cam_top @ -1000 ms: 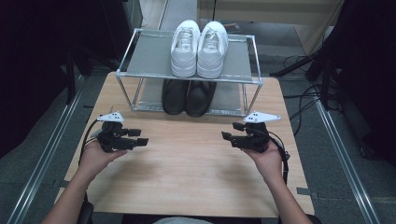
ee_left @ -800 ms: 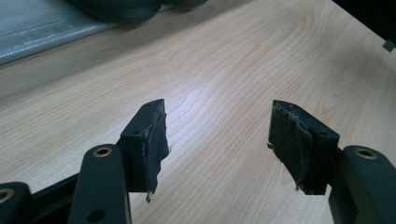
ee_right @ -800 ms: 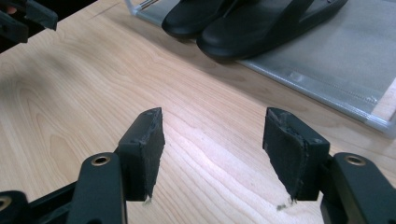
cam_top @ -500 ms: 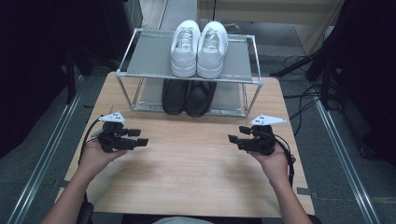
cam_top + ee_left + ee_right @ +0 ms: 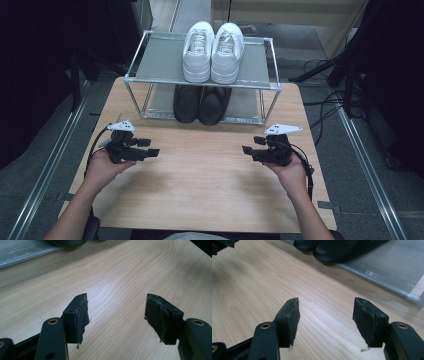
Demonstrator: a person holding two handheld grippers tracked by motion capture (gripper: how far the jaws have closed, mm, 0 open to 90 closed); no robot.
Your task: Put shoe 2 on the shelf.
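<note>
Left gripper (image 5: pixel 150 150) hovered low over bare desk (image 5: pixel 200 190), jaws spread wide, nothing between them; same in left gripper view (image 5: pixel 116 311). Black shoes (image 5: pixel 201 104) sat side by side on lower shelf of rack (image 5: pixel 150 62), toes toward the person, nearest to both grippers but apart from each. White sneakers (image 5: pixel 213 52) paired on upper shelf, directly above. Right gripper (image 5: pixel 250 146) also wide and empty, angled toward the black pair; toes visible just ahead in right gripper view (image 5: pixel 342 250). Judged black shoes light, smooth and likely a bit slick on the toe cap, uppers soft enough to collapse. Best hold probably at the heel collar or opening edge, one wall pinched, not across the toe.
</note>
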